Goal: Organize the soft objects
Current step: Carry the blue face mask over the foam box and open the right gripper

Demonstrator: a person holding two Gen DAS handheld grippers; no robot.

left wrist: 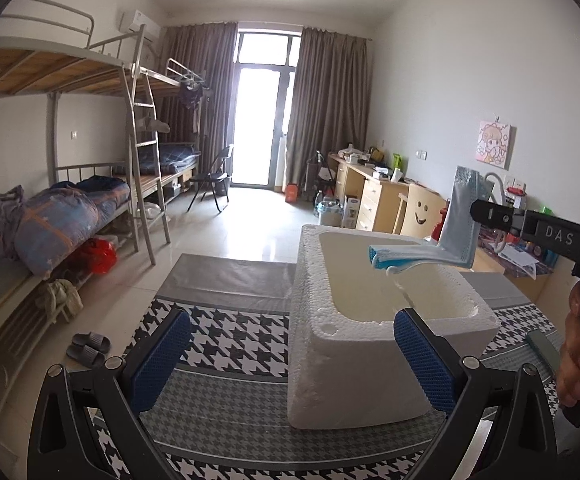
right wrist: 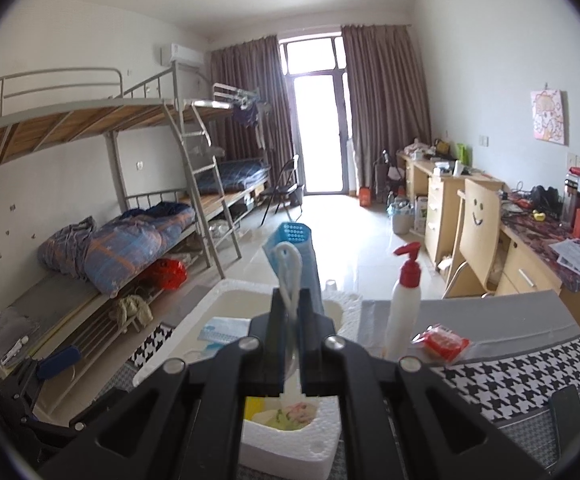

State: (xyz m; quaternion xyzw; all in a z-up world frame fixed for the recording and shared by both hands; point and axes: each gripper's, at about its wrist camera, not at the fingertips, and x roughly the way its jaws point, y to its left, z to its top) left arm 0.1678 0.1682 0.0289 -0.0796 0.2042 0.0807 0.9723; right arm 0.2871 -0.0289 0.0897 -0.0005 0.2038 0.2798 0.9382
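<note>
A white foam box (left wrist: 369, 344) stands on the houndstooth-covered table (left wrist: 226, 336). My right gripper (left wrist: 474, 211) comes in from the right and is shut on a blue face mask (left wrist: 459, 216), held above the box; a second folded mask part (left wrist: 401, 257) juts out over the opening. In the right wrist view the right gripper (right wrist: 290, 312) pinches the mask (right wrist: 293, 252) and its white ear loop (right wrist: 290, 268) above the box (right wrist: 290, 440). Another mask (right wrist: 224, 330) and soft items (right wrist: 286, 412) lie inside. My left gripper (left wrist: 290, 356) is open and empty, near the box's front side.
A white pump bottle with a red top (right wrist: 403, 308) and a red packet (right wrist: 443, 342) stand on the table right of the box. A dark flat object (left wrist: 543, 350) lies at the right. Bunk beds (left wrist: 70, 216) line the left wall, desks (right wrist: 529, 256) the right.
</note>
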